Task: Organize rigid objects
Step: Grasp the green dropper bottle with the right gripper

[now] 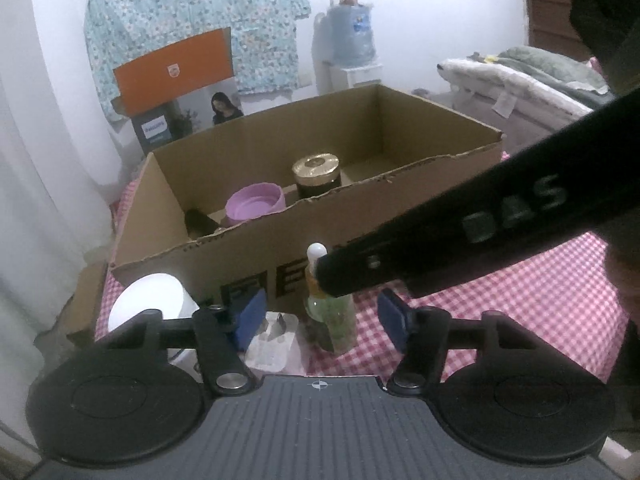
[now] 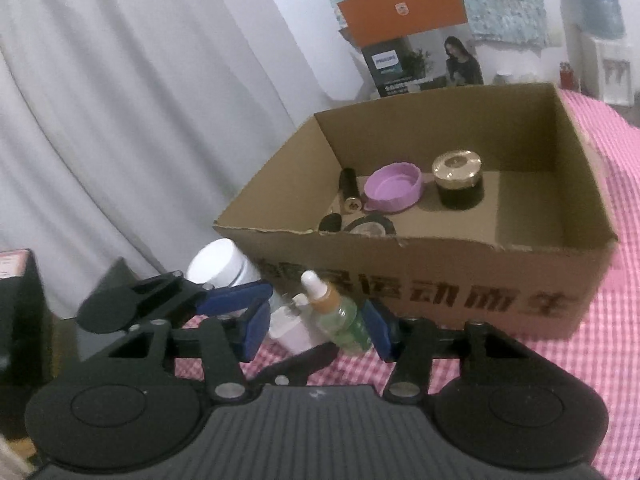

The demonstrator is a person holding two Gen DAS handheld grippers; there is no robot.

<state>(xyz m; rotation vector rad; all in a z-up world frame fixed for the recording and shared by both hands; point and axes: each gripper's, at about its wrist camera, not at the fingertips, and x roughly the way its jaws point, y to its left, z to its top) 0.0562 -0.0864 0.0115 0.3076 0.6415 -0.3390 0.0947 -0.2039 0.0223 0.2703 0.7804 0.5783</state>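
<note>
**Closing in on the dropper bottle**

Straddling the small clear green glass dropper bottle with white tip and amber collar [image 2: 340,312], the right gripper [image 2: 318,330] has its blue fingers [image 2: 254,330] spread, empty. That bottle stands slightly tilted on the pink checked table [image 2: 600,340], just before the brown cardboard box's [image 2: 440,280] near wall. I judge the right gripper nearer; the left gripper [image 1: 324,320] is likewise spread, empty.

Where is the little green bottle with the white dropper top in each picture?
Left wrist view: the small green glass bottle with the white dropper top stands low in the middle, on the pink checked tablecloth.
Right wrist view: it leans low in the middle.
Shared landmark: the open brown cardboard box right behind it.
</note>
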